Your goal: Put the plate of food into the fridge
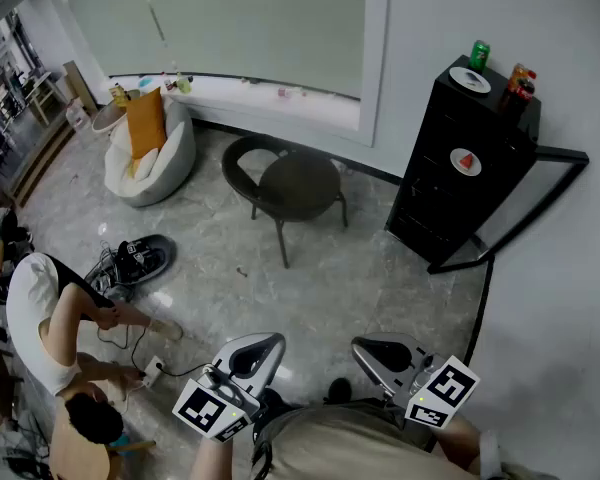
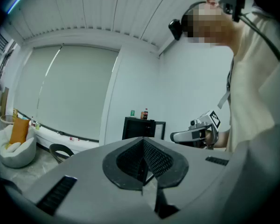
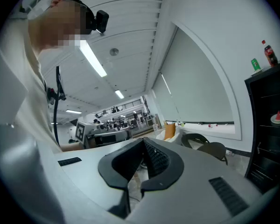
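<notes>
Currently I have both grippers held low and level in front of the operator's body, well short of the fridge. The left gripper (image 2: 143, 146) has its jaws pressed together with nothing between them, and the right gripper (image 3: 143, 144) looks the same, pads meeting at the tip and empty. The black fridge (image 1: 448, 193) stands against the white wall at the far right of the head view, with its door (image 1: 525, 208) swung open toward the right. The plate of food (image 1: 466, 161), white with a red piece on it, shows partway up the fridge's front, apparently on a shelf; the right gripper view also puts it on a ledge of the black unit. On top of the fridge I can see a second plate (image 1: 470, 80), a green can (image 1: 479, 53) and a couple of bottles (image 1: 521, 80). A round dark table (image 1: 298, 183) and a dark chair (image 1: 242, 160) sit between me and the window, with a white lounge chair (image 1: 165, 163) carrying an orange cushion (image 1: 146, 120) further left. A person (image 1: 48, 333) crouches on the floor at the lower left, beside some cables.
</notes>
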`<action>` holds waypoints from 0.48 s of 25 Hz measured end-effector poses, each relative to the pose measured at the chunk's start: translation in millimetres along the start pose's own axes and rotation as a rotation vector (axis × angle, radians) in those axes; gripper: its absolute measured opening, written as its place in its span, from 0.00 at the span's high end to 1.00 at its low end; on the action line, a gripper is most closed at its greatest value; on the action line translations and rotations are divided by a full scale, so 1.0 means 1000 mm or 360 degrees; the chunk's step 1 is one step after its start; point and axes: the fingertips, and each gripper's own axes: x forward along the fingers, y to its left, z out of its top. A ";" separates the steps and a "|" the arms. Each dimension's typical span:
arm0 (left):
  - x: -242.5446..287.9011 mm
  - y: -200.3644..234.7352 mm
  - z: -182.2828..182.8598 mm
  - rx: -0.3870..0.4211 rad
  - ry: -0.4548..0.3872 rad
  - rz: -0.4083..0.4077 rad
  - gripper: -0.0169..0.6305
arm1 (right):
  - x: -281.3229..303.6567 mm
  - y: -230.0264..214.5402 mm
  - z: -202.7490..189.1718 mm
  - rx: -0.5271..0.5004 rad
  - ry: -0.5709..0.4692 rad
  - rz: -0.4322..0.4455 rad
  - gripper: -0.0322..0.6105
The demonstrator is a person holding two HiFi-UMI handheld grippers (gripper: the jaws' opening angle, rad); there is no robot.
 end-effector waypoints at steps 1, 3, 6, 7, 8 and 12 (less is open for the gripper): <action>0.005 -0.004 -0.001 -0.0019 0.0008 0.0000 0.96 | -0.005 -0.003 -0.001 0.0005 0.0009 0.0001 0.92; 0.016 -0.013 -0.003 -0.0050 0.0027 0.0000 0.96 | -0.016 -0.008 -0.001 0.0012 0.0024 0.0001 0.92; 0.031 -0.027 -0.005 -0.0049 0.0066 -0.0014 0.96 | -0.032 -0.020 0.001 0.0020 0.0026 -0.0029 0.92; 0.037 -0.031 -0.005 -0.0037 0.0074 -0.0031 0.96 | -0.038 -0.023 0.002 0.0026 0.0020 -0.0049 0.92; 0.042 -0.034 -0.003 -0.0028 0.0077 -0.0052 0.96 | -0.043 -0.026 0.004 0.0031 0.0014 -0.0073 0.92; 0.061 -0.040 0.002 -0.0013 0.0070 -0.0115 0.96 | -0.057 -0.039 0.005 0.0016 0.0021 -0.0162 0.92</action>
